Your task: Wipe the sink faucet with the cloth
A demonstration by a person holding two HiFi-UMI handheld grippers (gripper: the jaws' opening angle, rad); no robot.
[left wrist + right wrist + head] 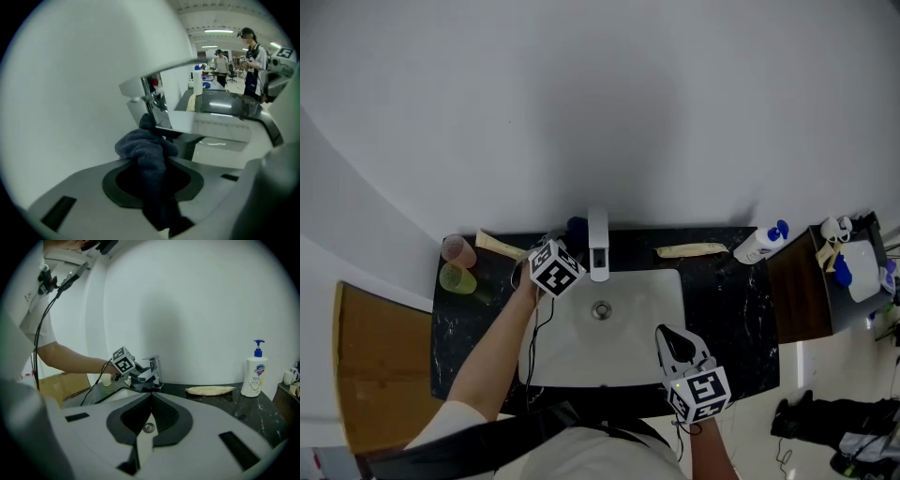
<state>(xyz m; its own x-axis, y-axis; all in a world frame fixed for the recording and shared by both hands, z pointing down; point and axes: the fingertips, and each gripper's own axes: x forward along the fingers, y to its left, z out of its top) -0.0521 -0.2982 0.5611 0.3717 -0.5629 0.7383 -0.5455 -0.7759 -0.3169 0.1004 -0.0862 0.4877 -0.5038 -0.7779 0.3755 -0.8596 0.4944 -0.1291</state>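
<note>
Cloth (pixel 145 150) dark navy blue, plain. Faucet (pixel 598 246) shiny silver chrome. Sink (pixel 652 314) plain white. Desk (pixel 727 305) black with thin white marble veining. Pink cup (pixel 459 250), yellow-green cup (pixel 457 279). Soap bottle (pixel 759 247) white, blue pump, blue label. Rag (pixel 692 250) beige, plain. Marker cubes (pixel 555 269) black-and-white squares. Wall (pixel 600 112) plain white. Side cabinet (pixel 380 366) brown wood.

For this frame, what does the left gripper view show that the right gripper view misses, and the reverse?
Only the left gripper view: the dark cloth pinched in the left hand-held gripper, right by the faucet, and people standing in the room behind. Only the right gripper view: the soap bottle, a beige rag lying on the counter, and the sink drain. Both show the faucet.
</note>
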